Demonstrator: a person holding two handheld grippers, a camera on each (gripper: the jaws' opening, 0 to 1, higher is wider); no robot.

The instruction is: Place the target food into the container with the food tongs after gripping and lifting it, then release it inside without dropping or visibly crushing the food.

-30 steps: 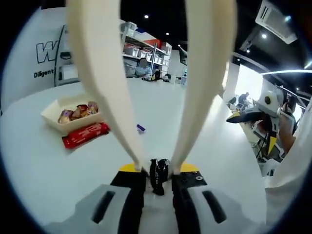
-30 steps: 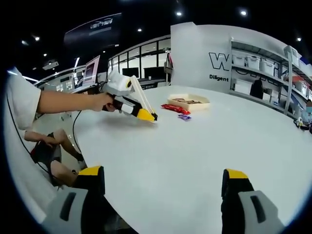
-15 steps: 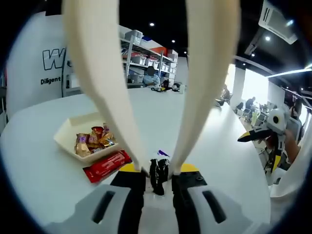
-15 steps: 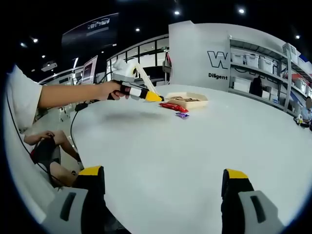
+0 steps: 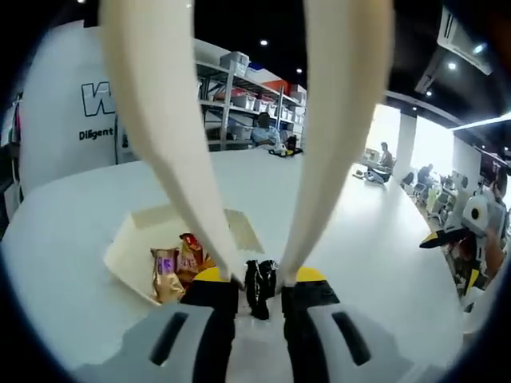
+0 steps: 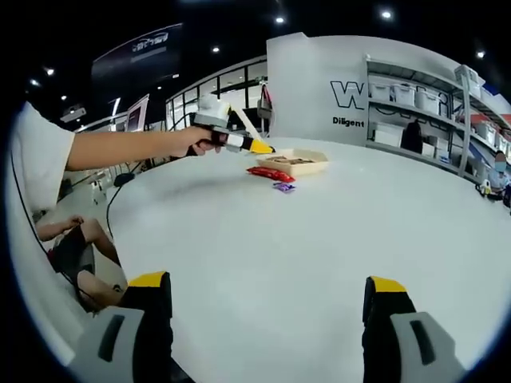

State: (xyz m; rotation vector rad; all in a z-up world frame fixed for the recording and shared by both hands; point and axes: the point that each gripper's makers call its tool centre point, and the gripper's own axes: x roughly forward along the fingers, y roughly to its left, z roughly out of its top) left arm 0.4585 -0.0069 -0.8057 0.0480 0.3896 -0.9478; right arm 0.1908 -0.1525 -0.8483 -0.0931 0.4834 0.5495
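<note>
Left gripper (image 5: 255,279) is carrying cream tongs (image 5: 168,144) whose two arms are running up the middle of the left gripper view, spread wide; their tips are leaving the frame at the top, so I cannot tell whether anything is sitting between them. The gripper's jaws are closing on the tongs' base.

Tray (image 5: 140,239) is lying at lower left of that view, just beside the tongs' left arm, with wrapped snacks (image 5: 177,267) piled in it.

In the right gripper view, the left gripper (image 6: 239,142) is hovering at upper centre, just left of the tray (image 6: 292,162). A red bar (image 6: 270,173) and a small purple packet (image 6: 283,187) are lying on the table (image 6: 319,255) near the tray, outside it. Right gripper (image 6: 267,319) is idling, jaws wide apart, at the bottom.

Judgement: some food is already in the tray; two pieces are waiting outside. No pickup is underway.
</note>
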